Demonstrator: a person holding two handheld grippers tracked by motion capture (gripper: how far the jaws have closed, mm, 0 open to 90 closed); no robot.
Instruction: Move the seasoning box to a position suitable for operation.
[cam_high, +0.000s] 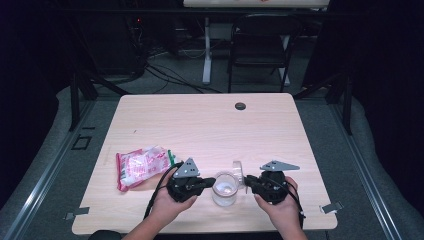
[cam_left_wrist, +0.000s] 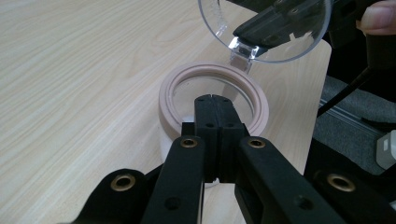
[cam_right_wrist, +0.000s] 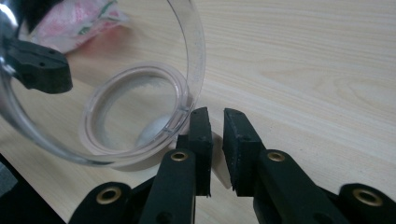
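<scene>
Steadying the clear jar (cam_high: 224, 189) on the tabletop (cam_high: 200, 125) with the closed left hand-held gripper (cam_left_wrist: 212, 100); easing the slightly parted, empty right hand-held gripper (cam_right_wrist: 215, 116) off its hinged lid (cam_right_wrist: 187, 56), leaving the mouth open.

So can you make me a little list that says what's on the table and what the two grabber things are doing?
table: light wood table
jar: clear jar near the front edge, open, something white inside
lid: clear hinged lid, flipped up
snack bag: pink and white bag, lying left of the jar
left gripper: shut, jaw tips at the jar's pink rim
right gripper: jaws a little apart, beside the jar
</scene>
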